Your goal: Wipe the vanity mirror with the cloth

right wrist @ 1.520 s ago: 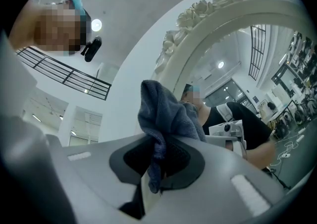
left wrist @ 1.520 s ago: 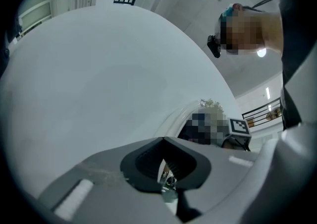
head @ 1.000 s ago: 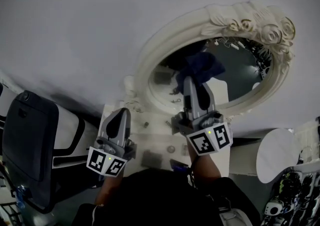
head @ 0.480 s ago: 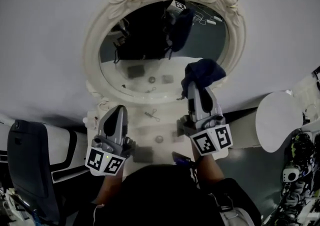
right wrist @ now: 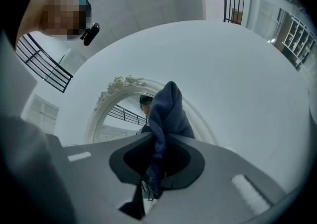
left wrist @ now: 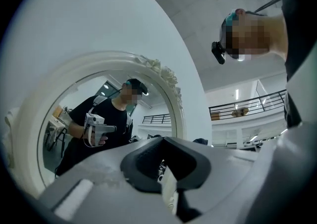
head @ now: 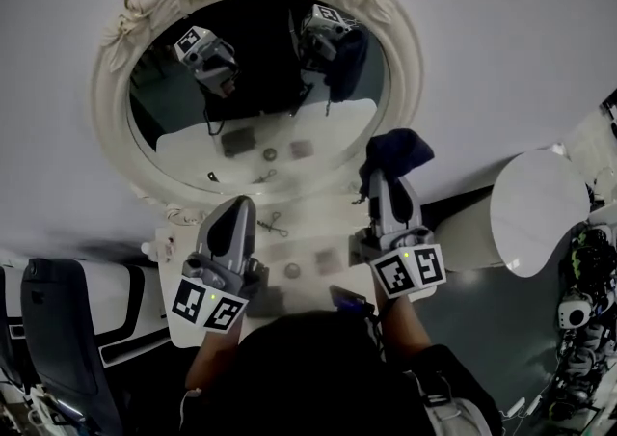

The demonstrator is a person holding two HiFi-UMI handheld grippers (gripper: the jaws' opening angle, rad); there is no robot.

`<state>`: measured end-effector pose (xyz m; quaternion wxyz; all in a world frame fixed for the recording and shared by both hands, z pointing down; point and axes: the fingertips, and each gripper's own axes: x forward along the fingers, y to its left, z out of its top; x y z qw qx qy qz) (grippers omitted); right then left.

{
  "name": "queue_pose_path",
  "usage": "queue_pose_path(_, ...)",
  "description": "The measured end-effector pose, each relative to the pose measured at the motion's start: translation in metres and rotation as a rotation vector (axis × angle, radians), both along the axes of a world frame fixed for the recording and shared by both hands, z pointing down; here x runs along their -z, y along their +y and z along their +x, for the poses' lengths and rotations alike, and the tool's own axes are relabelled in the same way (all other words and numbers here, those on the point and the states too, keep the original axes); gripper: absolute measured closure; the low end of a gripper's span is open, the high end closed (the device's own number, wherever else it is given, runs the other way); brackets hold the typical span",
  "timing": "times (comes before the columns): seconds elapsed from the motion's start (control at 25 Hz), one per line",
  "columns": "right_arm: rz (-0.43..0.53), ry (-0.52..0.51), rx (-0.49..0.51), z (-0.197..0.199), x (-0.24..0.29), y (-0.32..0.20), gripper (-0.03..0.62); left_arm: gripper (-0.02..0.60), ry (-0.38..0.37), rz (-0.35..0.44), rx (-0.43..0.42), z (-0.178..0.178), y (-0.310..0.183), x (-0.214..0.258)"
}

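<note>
The oval vanity mirror [head: 260, 87] hangs on the wall in an ornate white frame [head: 108, 106] with roses on top. My right gripper [head: 387, 174] is shut on a dark blue cloth [head: 395, 149], which bunches up beside the frame's lower right rim, off the glass. In the right gripper view the cloth [right wrist: 166, 114] stands up out of the right gripper [right wrist: 156, 164], with the mirror frame [right wrist: 114, 86] behind it. My left gripper [head: 234, 207] is shut and empty, low over the vanity top [head: 318, 222]. The left gripper [left wrist: 166, 171] points at the mirror [left wrist: 99, 119], where both grippers are reflected.
Small items lie on the white vanity top, among them a metal clip [head: 275, 224] and a round piece [head: 292, 270]. A dark chair [head: 58, 328] stands at the lower left. A round white seat [head: 535, 212] and a cluttered rack [head: 578, 328] stand at the right.
My right gripper has carried the cloth off the mirror glass, down past the frame's lower right rim. The head view has swung, so the mirror now sits upper left. The left gripper stays put.
</note>
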<state>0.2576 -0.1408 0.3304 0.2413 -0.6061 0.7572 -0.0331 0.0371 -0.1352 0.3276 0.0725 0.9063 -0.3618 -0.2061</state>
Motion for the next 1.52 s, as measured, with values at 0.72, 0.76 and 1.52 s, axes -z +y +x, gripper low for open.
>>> queue_pose_path(0.72, -0.046, -0.007, 0.079, 0.017, -0.05, -0.09, 0.553, 0.578, -0.062, -0.066, 0.057, 0.027, -0.054, -0.021)
queue_pose_path(0.76, -0.042, -0.01, 0.087, 0.016, -0.051, -0.094, 0.553, 0.578, -0.062, -0.072, 0.059, 0.026, -0.058, -0.024)
queue_pose_path(1.52, 0.071, 0.03, 0.16, -0.037, 0.001, -0.099, 0.554, 0.578, 0.017, -0.074, 0.11, -0.024, -0.066, -0.027)
